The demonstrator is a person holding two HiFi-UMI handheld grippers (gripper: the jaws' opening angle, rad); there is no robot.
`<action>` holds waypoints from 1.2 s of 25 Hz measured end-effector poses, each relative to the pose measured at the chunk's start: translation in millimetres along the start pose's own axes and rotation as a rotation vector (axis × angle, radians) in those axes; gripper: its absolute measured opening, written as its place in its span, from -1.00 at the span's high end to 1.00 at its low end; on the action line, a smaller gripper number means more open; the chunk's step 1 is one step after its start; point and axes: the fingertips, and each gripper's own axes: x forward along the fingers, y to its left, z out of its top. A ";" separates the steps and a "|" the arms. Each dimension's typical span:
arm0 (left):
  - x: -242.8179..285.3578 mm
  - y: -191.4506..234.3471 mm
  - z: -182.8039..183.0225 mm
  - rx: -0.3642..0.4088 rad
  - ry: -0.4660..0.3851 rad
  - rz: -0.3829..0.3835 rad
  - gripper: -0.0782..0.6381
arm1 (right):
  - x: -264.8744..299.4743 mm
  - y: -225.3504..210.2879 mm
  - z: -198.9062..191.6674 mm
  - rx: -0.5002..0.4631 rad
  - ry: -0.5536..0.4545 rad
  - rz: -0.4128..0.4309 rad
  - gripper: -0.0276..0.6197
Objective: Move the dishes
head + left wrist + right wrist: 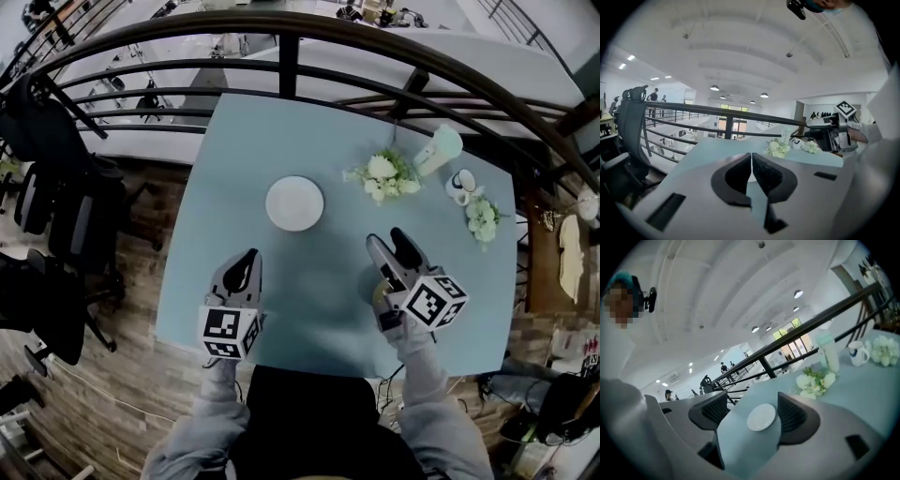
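The plate lies far-left of the right hand-held gripper, whose empty jaws stand apart toward it; the left hand-held gripper, nearer it, is closed on nothing.

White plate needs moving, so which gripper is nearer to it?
Left. In the head view the left gripper sits just below-left of the white plate; the right gripper is farther off, to its lower right.

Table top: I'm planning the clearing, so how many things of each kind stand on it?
Plate: 1
Flower bunches: 2
Mug: 1
Tall pale bottle: 1
Total: 5
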 end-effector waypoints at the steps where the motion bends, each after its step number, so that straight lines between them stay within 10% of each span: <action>1: 1.6 -0.1 0.0 -0.002 -0.001 0.002 0.72 | 9.0 -2.6 0.7 0.058 0.007 0.018 -0.12; 15: 30.7 22.9 -27.1 -0.043 0.040 0.055 0.72 | 129.1 -64.7 -72.7 0.681 0.259 0.146 -0.07; 30: 39.5 38.4 -41.0 -0.155 0.043 0.094 0.72 | 176.9 -86.3 -113.4 0.684 0.461 0.248 -0.03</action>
